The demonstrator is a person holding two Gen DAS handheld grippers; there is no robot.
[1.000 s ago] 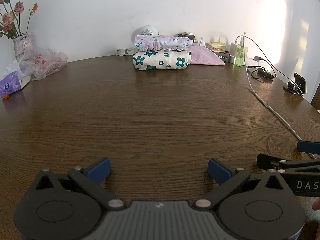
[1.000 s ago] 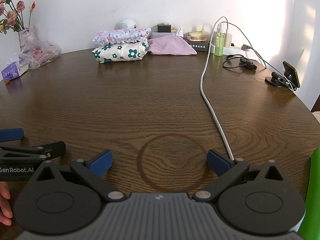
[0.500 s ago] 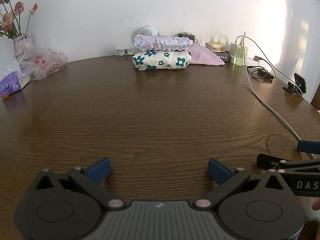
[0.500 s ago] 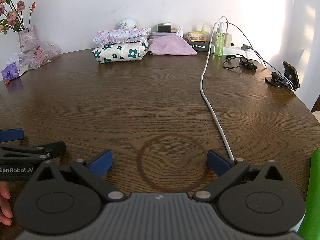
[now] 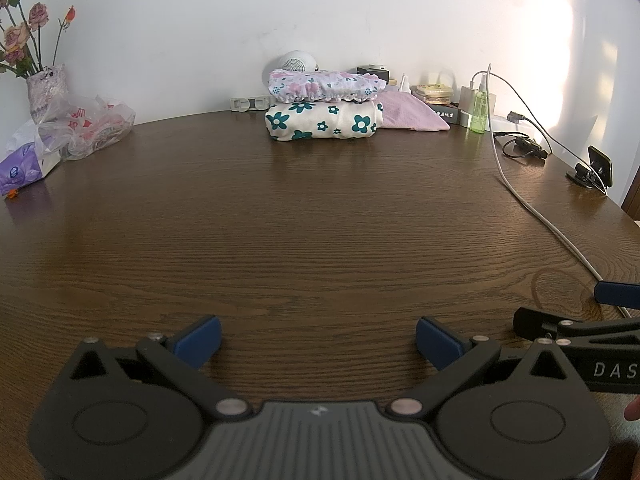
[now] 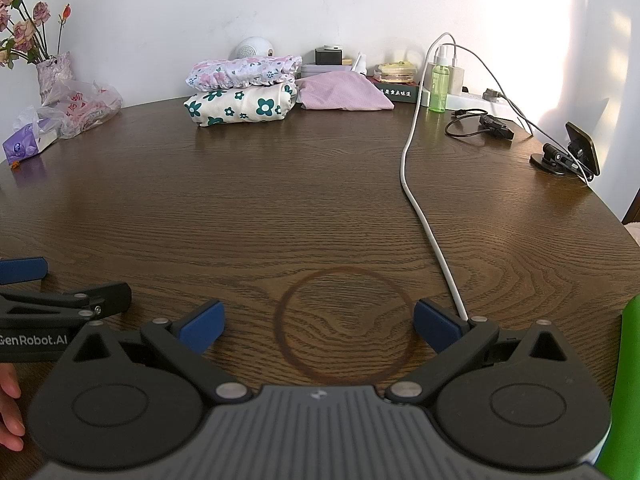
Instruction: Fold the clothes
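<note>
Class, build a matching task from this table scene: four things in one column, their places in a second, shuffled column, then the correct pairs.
Things:
1. pink-flowered garment
2. green spray bottle
3. vase of flowers
4. white cable

Places:
A. far left, by the wall
B. on top of the teal-flowered garment
C. running from the back of the table toward the right claw
D. upright at the back right, beside the power strip

Pairs: 1-B, 2-D, 3-A, 4-C
</note>
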